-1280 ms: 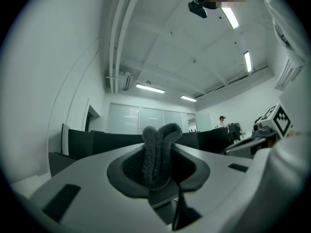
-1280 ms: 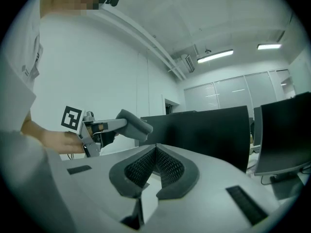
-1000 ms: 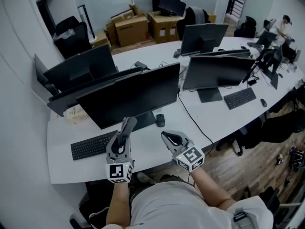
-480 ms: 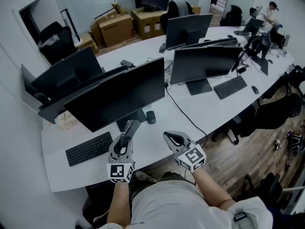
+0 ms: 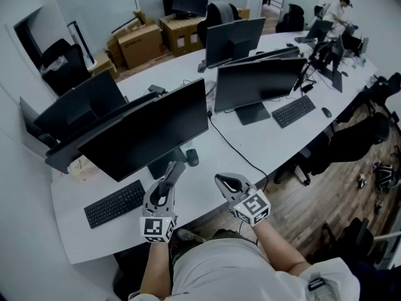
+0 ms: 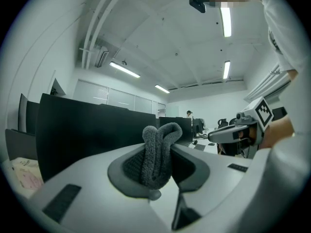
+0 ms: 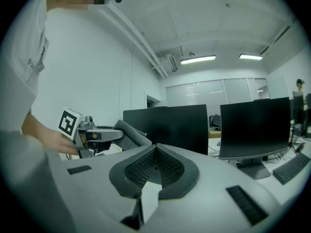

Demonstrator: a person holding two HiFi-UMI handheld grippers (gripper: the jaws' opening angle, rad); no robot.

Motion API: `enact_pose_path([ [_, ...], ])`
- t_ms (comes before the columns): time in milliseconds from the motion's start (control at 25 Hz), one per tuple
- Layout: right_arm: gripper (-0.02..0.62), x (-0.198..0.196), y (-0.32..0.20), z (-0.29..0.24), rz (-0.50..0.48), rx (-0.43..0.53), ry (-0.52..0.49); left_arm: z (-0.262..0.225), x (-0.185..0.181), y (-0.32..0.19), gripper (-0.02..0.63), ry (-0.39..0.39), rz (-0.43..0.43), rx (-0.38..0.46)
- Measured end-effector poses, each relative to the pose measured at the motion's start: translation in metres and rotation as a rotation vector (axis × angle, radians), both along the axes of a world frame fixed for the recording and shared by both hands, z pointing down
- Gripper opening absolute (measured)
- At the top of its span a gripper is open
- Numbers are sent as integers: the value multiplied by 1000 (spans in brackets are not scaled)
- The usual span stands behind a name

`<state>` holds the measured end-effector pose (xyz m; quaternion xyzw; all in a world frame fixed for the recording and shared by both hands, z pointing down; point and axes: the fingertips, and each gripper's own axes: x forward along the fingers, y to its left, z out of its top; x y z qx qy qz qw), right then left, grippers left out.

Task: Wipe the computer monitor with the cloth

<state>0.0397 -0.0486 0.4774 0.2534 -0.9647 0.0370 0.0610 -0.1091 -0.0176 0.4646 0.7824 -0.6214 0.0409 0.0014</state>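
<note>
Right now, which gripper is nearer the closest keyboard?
Left. The left gripper, shut on the cloth, hangs just past the right end of the keyboard. The right gripper, shut and empty, is further right, beyond the left one.

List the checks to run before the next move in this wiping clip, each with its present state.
1. Grey cloth clamped in the left hand-held gripper: ok.
2. Right hand-held gripper shut and empty: ok.
3. Cloth touching the nearest computer monitor: not ok, it is short of the screen.
4. Keyboard and mouse lie low, clear of the screen: ok.
5. Where the screen is dirty: cannot tell.
</note>
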Motion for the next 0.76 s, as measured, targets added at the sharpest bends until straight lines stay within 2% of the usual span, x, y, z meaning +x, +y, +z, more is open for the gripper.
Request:
enact_pose_path([
  [760, 9, 3, -5, -4, 64, 6, 6, -7, 2, -13, 95, -8, 64, 16],
])
